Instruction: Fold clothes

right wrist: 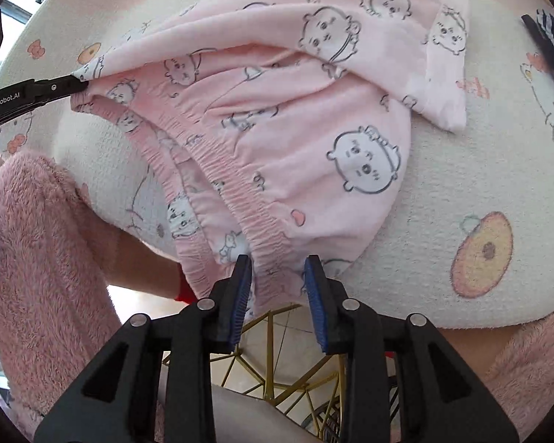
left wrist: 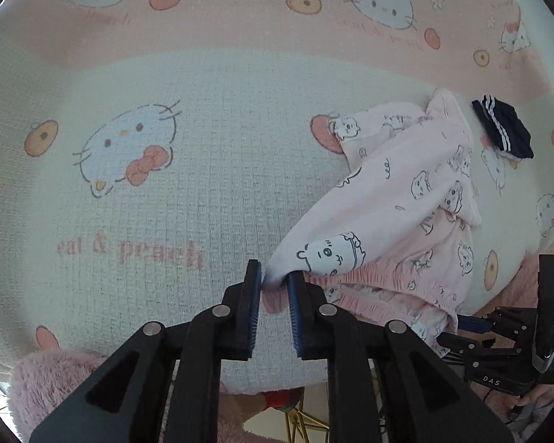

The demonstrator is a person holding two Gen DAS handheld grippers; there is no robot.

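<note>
Pyjamas (right wrist: pixel 277 118) lie rumpled on the cat-print blanket (left wrist: pixel 166 184), left claw (left wrist: pixel 275 280) pinching one waistband corner and right claw (right wrist: pixel 279 269) parted around the other, probably to spread the waistband flat, with a navy sock (left wrist: pixel 504 131) beyond.

Soft, even daylight, mildly washed out

Both fisheye views bend strongly toward dark vignetted corners; shadows are faint, focus is sharp centrally, slightly hazy at the rims.
</note>
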